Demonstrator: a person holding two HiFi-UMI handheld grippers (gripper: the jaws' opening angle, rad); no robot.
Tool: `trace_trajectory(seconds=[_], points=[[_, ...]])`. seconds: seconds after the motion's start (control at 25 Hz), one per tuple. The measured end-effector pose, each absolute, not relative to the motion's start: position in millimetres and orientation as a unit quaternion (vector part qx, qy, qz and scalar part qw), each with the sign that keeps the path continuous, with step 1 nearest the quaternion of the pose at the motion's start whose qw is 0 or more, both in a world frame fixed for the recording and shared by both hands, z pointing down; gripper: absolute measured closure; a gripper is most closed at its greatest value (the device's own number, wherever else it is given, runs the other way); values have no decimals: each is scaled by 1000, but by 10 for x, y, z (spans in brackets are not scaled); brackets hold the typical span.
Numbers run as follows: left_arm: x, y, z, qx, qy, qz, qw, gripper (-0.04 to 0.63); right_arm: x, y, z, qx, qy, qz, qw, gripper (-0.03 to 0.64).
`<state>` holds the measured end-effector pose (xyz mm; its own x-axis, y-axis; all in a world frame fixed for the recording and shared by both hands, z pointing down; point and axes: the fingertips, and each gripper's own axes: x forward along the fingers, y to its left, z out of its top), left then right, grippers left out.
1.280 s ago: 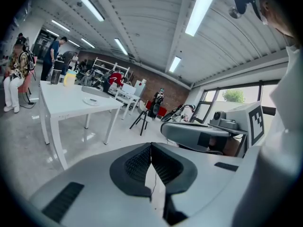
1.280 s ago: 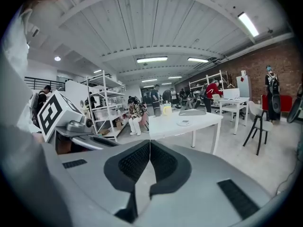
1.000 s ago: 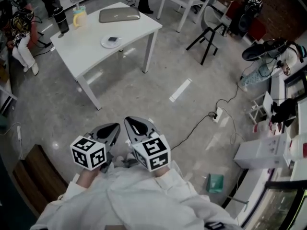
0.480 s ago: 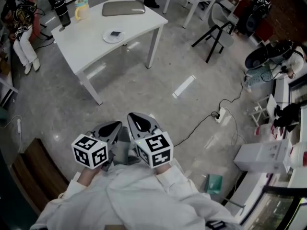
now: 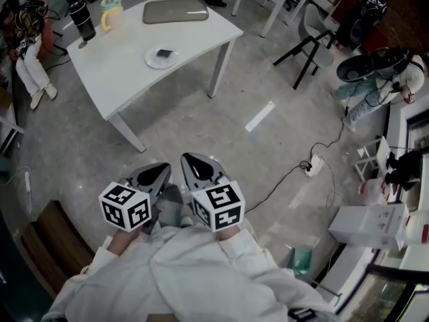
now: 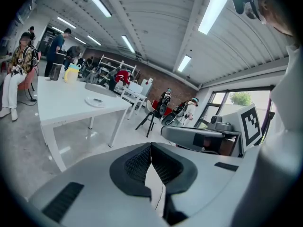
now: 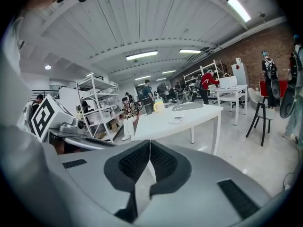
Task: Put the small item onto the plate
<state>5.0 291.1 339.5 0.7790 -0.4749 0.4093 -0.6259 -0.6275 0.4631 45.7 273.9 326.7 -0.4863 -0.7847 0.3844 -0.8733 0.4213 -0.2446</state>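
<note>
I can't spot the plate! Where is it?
In the head view the plate sits on the white table at the upper left. It lies just in front of the flat grey case, to the right of the yellow mug.

Open floor ahead of me
Table top was bare around the plate; bottle, mug, grey case lined its far edge.

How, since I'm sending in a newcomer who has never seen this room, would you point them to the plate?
Find the white table at the head view's upper left. On its top, on the near side of the grey flat case, lies the plate. It is the only round, flat white thing there, with a small dark item on it, unlike the upright dark bottle and yellow mug.
</note>
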Motion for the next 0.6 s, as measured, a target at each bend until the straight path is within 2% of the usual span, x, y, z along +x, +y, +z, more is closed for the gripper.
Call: trace_trajectory(seconds=[0.6], points=[[-206, 1010, 3192, 909, -282, 127, 278, 584, 235, 970, 3092, 536, -816, 199, 90, 601]])
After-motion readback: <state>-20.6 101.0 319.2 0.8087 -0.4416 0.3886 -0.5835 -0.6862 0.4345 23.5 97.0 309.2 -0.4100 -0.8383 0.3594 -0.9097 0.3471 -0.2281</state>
